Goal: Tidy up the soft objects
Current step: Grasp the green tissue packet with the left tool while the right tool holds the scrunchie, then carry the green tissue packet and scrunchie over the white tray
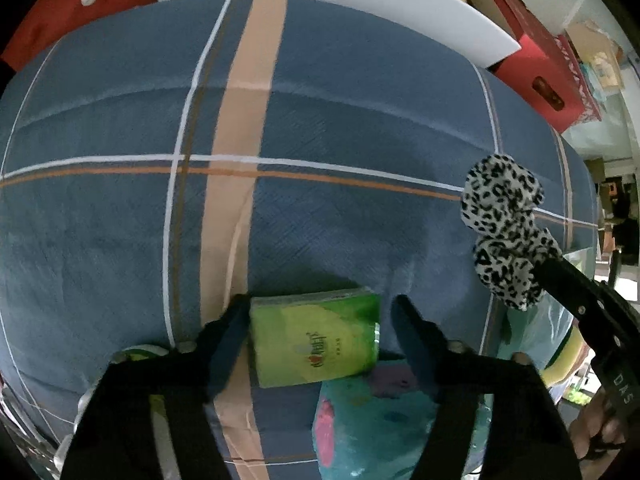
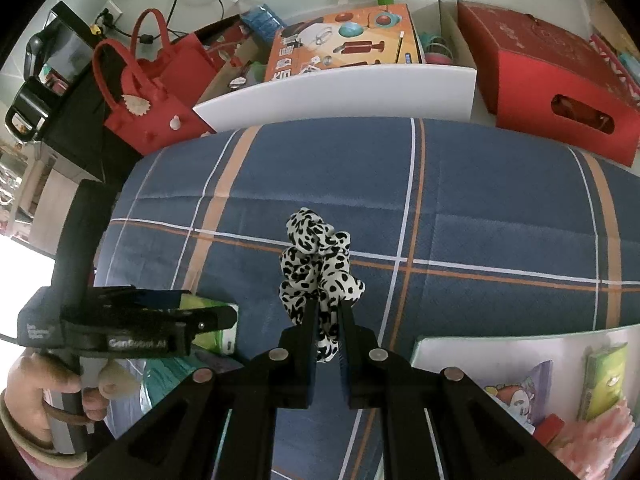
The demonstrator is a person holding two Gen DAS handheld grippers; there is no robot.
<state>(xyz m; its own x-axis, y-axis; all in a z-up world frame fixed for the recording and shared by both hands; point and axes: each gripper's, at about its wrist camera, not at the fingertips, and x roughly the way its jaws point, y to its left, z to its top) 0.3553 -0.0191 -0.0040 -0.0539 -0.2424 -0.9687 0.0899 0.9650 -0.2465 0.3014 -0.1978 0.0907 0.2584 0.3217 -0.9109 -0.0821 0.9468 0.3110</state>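
Blue plaid bedding (image 1: 340, 128) covers the bed surface under both tools. Left gripper (image 1: 318, 326): its fingers stand partly open astride a green tissue pack (image 1: 316, 342) that lies on the bedding; one finger (image 1: 230, 332) sits against the pack's left edge, while the other stands just clear of its right edge. Right gripper (image 2: 326, 312): its fingers are clamped tight on a black-and-white spotted scrunchie (image 2: 316, 264), held raised above the bedding. A teal patterned pouch (image 1: 372, 420) lies just beside the tissue pack. A red box (image 2: 552, 92) stands beyond the bed's far edge.
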